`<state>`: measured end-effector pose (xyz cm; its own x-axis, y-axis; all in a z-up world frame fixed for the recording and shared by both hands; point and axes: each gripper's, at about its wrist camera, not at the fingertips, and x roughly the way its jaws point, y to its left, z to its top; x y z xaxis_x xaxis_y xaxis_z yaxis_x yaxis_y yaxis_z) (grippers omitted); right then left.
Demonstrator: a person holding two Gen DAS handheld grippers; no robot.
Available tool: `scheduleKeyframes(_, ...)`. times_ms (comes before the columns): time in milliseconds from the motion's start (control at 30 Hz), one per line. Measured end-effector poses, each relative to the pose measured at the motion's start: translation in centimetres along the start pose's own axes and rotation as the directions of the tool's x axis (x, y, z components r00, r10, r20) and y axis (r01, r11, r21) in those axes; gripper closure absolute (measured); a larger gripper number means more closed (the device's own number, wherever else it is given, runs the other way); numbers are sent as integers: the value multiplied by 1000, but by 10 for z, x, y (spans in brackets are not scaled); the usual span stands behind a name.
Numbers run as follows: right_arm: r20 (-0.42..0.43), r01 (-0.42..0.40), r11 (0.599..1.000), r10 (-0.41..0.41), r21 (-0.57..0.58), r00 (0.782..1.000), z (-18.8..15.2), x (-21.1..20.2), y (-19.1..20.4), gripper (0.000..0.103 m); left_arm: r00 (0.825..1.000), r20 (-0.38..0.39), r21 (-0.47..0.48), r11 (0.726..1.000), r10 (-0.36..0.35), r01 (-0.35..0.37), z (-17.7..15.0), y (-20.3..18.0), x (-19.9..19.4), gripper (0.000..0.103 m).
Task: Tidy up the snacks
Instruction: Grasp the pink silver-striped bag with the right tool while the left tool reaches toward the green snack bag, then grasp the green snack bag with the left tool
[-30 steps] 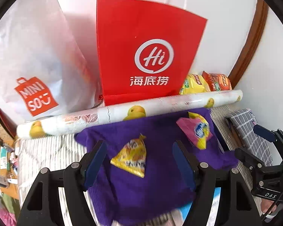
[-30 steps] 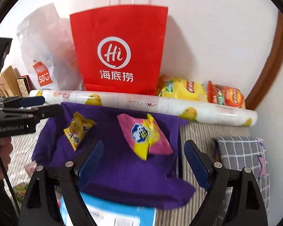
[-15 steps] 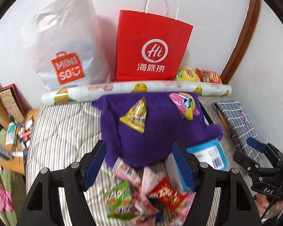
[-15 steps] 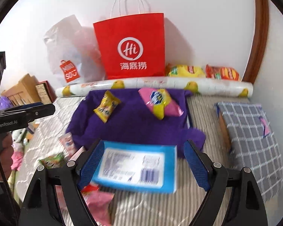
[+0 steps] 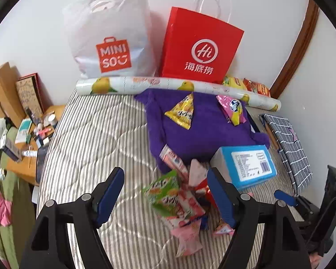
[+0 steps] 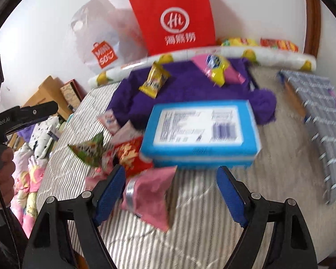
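**Approaching the loose snack pile on the striped bed**

Hovering above the striped bedcover [image 5: 89, 139], both grippers are empty and neither touches anything. The left gripper [image 5: 165, 192] has its jaws opening, with the green snack packet [image 5: 165, 192] seen between them but lying on the cover below. The right gripper [image 6: 171, 190] stands wide with its jaws closing slightly; a pink snack packet [image 6: 152, 192] lies under the gap, beside its left pad, not gripped.

The task's things sit in two groups. A heap of small packets lies near the front edge of the bed, just beside the blue box [image 6: 201, 132]. Two more, a yellow packet [image 5: 182, 112] and a pink-and-yellow packet [image 5: 233, 109], lie apart on the purple cloth [image 5: 203, 132] toward the wall edge, in front of the printed roll [image 5: 168, 85].

The step in hand appears to be selection of the next packet from the heap. The next move likely calls for lowering one gripper over a single packet and closing on its edge without dragging neighbours.

Motion blur softens the right wrist view, so labels are unreadable. Packets at the bottom of the heap overlap, and their number cannot be told. Two chip bags [image 6: 257, 42] are partly hidden behind the roll.
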<state>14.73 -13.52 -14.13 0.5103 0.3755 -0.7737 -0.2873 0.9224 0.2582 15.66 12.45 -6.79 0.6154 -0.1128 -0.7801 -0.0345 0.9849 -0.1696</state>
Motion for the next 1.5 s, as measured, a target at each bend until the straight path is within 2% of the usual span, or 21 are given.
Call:
scheduleKeyframes(233,-42,-40,999,41,21,998,-26,25,11,19,1000,-7,-32,999,-14,13,-22,14,2,28)
scheduleKeyframes(467,-52,-20,1000,20,0,998,-32,52,24,20,999,-37,-44,999,-6,4,-39,24,13,28)
scheduleKeyframes(533,-63,-4,1000,4,-14,998,-33,62,28,29,999,-40,-52,999,-1,-1,-42,27,16,28)
scheduleKeyframes(567,-75,1,1000,-2,-20,997,-34,67,30,45,999,-42,-54,999,-3,1,-43,28,17,28)
scheduleKeyframes(633,-70,1,999,-3,-32,998,-35,69,32,47,999,-49,-55,998,-10,7,-46,29,20,28)
scheduleKeyframes(700,-51,19,998,-22,-57,998,-38,61,33,56,998,-56,-50,999,-6,3,-49,29,24,28)
scheduleKeyframes(733,-43,25,997,-28,-69,999,-38,57,33,56,998,-62,-48,999,-4,1,-51,29,27,28)
scheduleKeyframes(900,29,58,996,-56,-73,998,-39,25,15,57,995,-93,-56,998,-23,17,-58,26,44,28)
scheduleKeyframes(1100,107,136,991,-134,-15,985,-35,-5,-28,57,994,-108,-68,998,-24,17,-60,23,61,28)
scheduleKeyframes(1233,101,177,984,-180,38,979,-38,-6,-57,57,994,-106,-83,997,-20,12,-57,23,73,29)
scheduleKeyframes(1433,80,143,987,-149,78,986,-42,5,-79,57,993,-104,-125,991,-58,45,-48,24,91,30)
scheduleKeyframes(1500,71,135,988,-141,79,987,-41,9,-80,57,992,-107,-124,991,-70,57,-46,21,96,35)
